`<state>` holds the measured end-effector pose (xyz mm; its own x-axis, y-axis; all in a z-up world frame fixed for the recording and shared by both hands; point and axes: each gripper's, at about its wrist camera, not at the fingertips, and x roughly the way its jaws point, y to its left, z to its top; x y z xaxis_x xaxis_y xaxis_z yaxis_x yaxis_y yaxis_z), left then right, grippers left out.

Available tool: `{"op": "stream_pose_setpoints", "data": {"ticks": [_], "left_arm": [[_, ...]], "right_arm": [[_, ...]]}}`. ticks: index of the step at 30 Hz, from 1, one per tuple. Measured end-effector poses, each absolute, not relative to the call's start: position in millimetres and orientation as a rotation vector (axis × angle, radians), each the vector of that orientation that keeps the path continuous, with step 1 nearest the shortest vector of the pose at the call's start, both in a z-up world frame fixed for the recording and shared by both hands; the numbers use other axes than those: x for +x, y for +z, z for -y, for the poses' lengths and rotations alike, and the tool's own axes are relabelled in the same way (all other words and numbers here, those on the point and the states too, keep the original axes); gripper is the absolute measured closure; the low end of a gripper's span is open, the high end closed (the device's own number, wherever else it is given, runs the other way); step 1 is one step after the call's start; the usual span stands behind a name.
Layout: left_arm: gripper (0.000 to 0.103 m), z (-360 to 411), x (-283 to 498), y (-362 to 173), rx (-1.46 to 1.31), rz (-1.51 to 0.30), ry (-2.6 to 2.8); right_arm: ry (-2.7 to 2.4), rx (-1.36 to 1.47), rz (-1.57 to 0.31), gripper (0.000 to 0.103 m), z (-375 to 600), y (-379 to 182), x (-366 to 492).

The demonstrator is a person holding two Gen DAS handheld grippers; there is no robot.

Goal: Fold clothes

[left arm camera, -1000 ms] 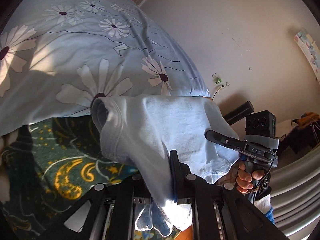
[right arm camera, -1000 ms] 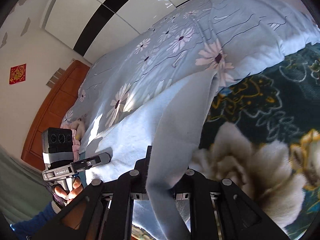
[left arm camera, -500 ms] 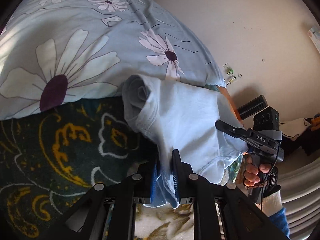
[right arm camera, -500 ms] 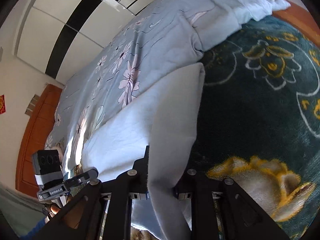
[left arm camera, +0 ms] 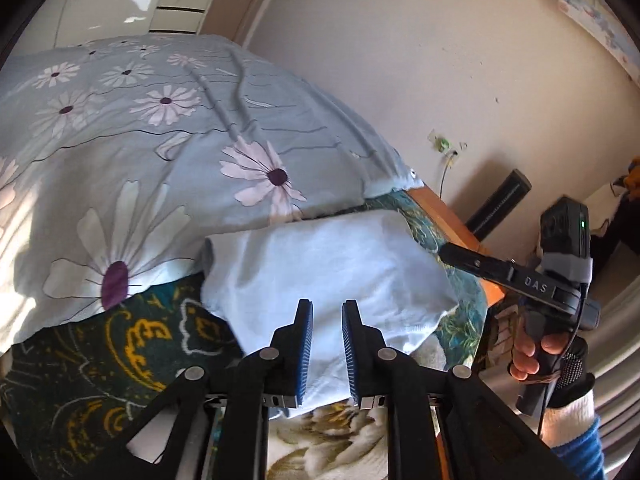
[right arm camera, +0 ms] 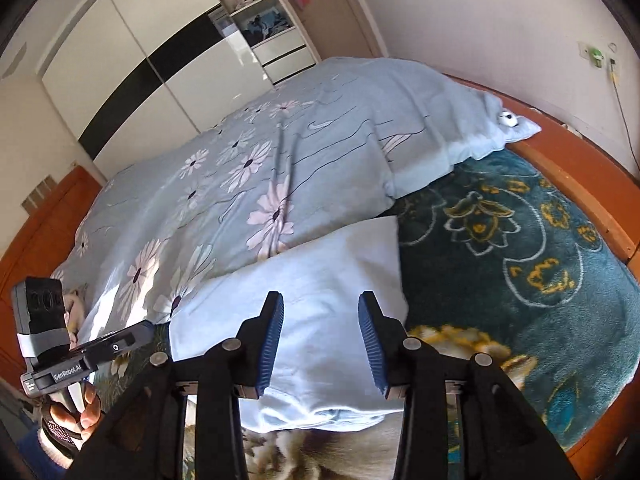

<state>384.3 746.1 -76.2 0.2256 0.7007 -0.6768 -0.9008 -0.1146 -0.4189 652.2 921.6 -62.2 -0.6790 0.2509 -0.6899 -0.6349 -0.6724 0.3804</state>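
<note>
Garment [left arm camera: 320, 276] pale blue, folded into a rough rectangle, lying flat on dark green patterned blanket [left arm camera: 100, 360] at centre of both frames, far edge just touching flowered blue duvet [left arm camera: 140, 140] that fills upper left of left wrist view. Left gripper [left arm camera: 324, 320] bottom centre, jaws apart with a narrow gap, blue pads [left arm camera: 306, 344] bare, nothing between them, tips over near edge of garment; cannot tell if they touch the cloth. Right gripper [right arm camera: 320, 316] bottom centre of right wrist view, jaws spread wider, pads [right arm camera: 274, 336] bare, holding nothing, same garment [right arm camera: 312, 280] showing through the gap. Right gripper also seen from left view at right edge [left arm camera: 460, 254], held by right hand [left arm camera: 536, 356] in a dotted glove, tip near right corner of garment. Left hand [right arm camera: 76, 408] lower left of right view, gripping handle of left tool. Blanket [right arm camera: 520, 240] spreads right of garment, orange wooden bed frame [right arm camera: 580, 184] along upper right. Duvet [right arm camera: 240, 160] upper centre, white and black wardrobe [right arm camera: 160, 60] behind it at top left. Beige wall [left arm camera: 420, 60] upper right of left view.
</note>
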Motion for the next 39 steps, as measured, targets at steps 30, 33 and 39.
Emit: {"op": "stream_pose_setpoints", "data": {"ticks": [30, 33, 39], "left_arm": [[0.017, -673.7, 394.1, -119.2, -0.934, -0.433, 1.564], [0.015, -666.2, 391.9, -127.2, -0.946, -0.435, 1.587], [0.011, -647.5, 383.2, -137.8, -0.949, -0.370, 1.652]], "right_arm": [[2.172, -0.739, -0.792, 0.030, -798.9, -129.7, 662.6], [2.154, -0.733, -0.737, 0.024, -784.4, -130.3, 659.5], [2.076, -0.717, -0.648, 0.024, -754.3, -135.5, 657.3]]}}
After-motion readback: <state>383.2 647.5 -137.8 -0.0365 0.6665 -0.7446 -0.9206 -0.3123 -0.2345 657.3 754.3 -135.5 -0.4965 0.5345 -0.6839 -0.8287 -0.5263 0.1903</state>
